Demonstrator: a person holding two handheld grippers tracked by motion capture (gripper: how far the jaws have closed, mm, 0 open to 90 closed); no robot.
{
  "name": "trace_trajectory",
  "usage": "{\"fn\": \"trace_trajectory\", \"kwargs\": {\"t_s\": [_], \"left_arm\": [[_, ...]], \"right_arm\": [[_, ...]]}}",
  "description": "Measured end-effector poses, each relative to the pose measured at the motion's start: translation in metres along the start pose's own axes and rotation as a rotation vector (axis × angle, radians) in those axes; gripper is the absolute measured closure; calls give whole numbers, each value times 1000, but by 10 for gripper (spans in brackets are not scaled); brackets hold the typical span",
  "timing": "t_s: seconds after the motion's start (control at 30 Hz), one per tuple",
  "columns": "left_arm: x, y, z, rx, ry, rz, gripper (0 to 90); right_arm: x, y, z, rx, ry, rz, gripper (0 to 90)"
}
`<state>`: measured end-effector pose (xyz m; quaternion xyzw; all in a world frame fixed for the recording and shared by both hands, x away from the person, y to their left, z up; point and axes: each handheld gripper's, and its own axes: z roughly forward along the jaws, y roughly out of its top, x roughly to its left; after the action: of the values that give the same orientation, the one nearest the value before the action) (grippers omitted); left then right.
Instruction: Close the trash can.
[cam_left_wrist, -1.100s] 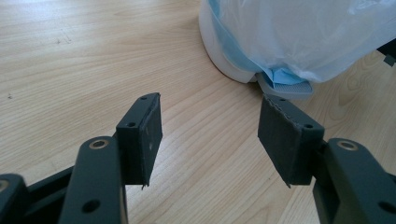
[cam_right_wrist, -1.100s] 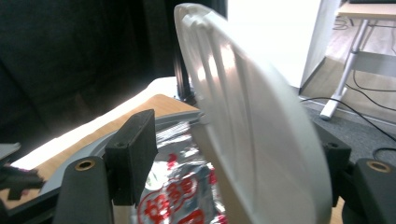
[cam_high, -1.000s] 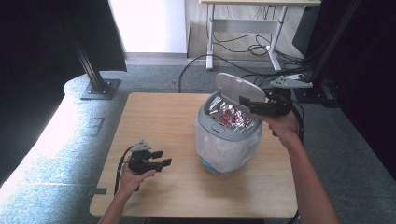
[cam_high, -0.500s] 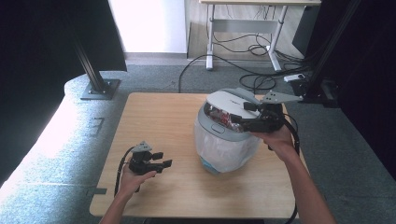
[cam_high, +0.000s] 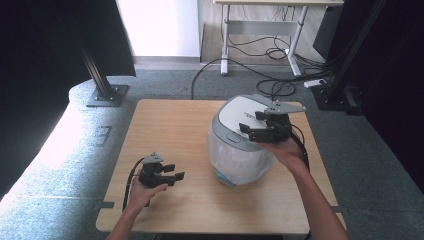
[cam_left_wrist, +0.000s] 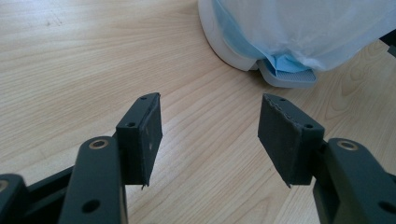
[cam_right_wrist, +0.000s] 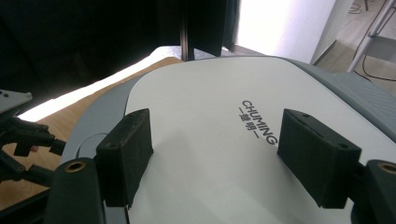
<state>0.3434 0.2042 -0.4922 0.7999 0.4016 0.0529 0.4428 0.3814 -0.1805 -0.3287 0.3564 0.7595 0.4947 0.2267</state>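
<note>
On the bin (cam_high: 239, 150) lid (cam_right_wrist: 224, 140), the right gripper (cam_right_wrist: 219, 154) is held wide open, gripping nothing.

High view looks down on the table (cam_high: 165, 125), gripper views sit close — all three share the bin (cam_high: 240, 145).

Shut lid (cam_high: 240, 120) hides the bin's contents

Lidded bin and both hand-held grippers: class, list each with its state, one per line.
bin lid: down, shut over the bin.
liner bag: fitted, draped over the bin's outside.
left hand-held gripper: open, empty, low over the table.
right hand-held gripper: open, jaws resting on the lid.
</note>
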Motion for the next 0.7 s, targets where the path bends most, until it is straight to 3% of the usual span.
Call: {"fn": "trace_trajectory", "kwargs": {"t_s": [0.17, 0.2, 0.4, 0.7], "left_arm": [[0, 0, 1, 3, -2, -1, 402], [0, -1, 2, 8, 3, -2, 402], [1, -1, 0, 5, 7, -5, 402], [6, -2, -3, -5, 20, -23, 402]], "right_arm": [[4, 0, 0, 7, -30, 3, 293], [9, 1, 0, 29, -72, -12, 316], [13, 2, -3, 50, -47, -35, 277], [-5, -23, -31, -53, -56, 43, 252]]}}
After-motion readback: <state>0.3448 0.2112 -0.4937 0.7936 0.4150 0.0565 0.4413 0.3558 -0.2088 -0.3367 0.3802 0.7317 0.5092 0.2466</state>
